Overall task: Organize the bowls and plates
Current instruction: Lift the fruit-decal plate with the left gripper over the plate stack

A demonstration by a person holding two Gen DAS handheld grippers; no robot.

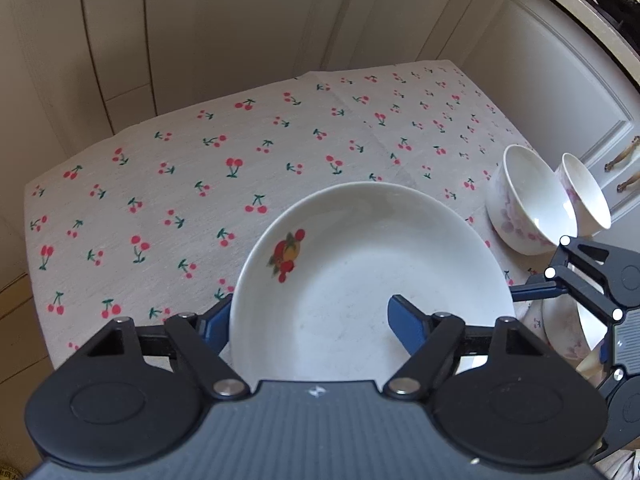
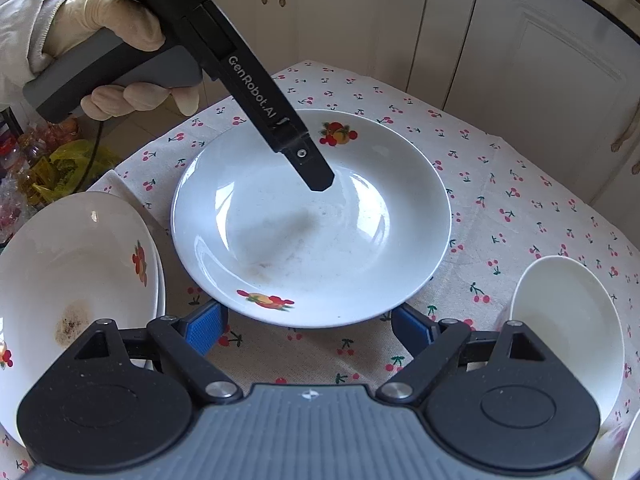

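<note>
Only the right wrist view showed a stained plate (image 2: 76, 264) at far left and a gloved hand (image 2: 116, 52). The left hand-held gripper (image 1: 310, 322) straddled the near left rim of the white plate (image 1: 360, 280), pads apart, one finger (image 2: 316, 172) inside it. The right hand-held gripper (image 2: 310, 326) stood spread at the near rim, gripping nothing. Empty bowls (image 1: 528, 204) stood right on the table (image 1: 200, 168).

The plate (image 2: 312, 236) looks glazed ceramic, glossy and smooth. Beneath it, the tablecloth (image 2: 500, 184) is matt woven cloth. Beside the plate, the bowl (image 1: 524, 200) shines likewise.
</note>
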